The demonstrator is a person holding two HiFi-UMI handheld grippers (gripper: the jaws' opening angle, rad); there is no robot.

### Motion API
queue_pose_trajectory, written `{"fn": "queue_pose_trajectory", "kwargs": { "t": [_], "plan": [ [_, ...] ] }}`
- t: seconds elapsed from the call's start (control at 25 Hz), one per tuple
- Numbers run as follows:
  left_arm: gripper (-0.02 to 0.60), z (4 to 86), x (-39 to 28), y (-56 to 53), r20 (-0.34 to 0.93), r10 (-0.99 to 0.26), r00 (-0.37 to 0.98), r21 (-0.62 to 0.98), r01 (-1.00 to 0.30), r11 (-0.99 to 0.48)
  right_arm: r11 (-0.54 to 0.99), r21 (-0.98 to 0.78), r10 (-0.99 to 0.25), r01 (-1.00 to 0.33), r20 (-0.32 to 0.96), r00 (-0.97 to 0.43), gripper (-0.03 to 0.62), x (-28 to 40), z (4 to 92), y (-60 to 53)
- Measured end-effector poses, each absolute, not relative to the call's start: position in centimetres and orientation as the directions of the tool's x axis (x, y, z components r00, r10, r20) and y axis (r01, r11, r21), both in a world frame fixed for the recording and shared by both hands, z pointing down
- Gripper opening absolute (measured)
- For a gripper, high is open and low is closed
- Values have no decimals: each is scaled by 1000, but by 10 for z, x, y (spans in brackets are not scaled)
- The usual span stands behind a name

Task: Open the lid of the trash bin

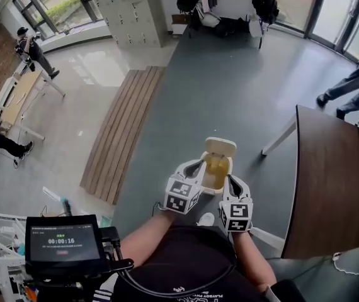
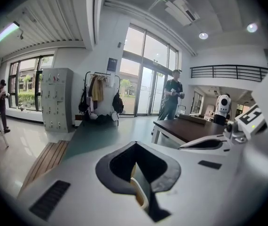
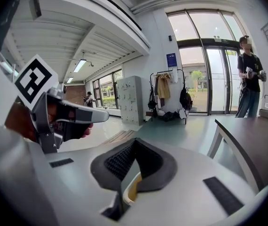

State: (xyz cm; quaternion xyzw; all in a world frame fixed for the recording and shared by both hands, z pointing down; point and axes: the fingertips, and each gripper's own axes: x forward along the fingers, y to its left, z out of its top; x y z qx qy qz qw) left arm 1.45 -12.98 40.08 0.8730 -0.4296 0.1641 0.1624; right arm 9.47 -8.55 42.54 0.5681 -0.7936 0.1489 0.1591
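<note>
Brown table (image 1: 330,181), wooden planks (image 1: 119,134), seemingly lockers (image 1: 132,11)

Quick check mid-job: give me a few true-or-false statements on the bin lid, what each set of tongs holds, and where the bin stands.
1. The lid of the trash bin is up, tilted back. True.
2. The left tongs are empty. False: the bin's cream rim sits between them.
3. The right tongs close on the bin's rim. True.
4. The bin stands on the brown table. False: it is on the grey floor, beside the table.
</note>
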Motion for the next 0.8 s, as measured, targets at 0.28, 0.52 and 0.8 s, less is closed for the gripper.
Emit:
{"fn": "queue_pose_trajectory", "kwargs": {
  "t": [0.28,0.52,0.8],
  "plan": [
    [-3,389,0,-88,427,-715,554,139,-821,-553,334,-27,-868,-942,380,-319,2,83,392,-58],
    [-3,369,22,-87,381,-693,612,135,-779,-613,301,-25,-884,-953,367,-289,2,99,391,-63],
    [-3,366,39,-79,360,-675,644,136,-752,-645,279,-10,-873,-960,415,-257,2,110,398,-57]
  ]
}}
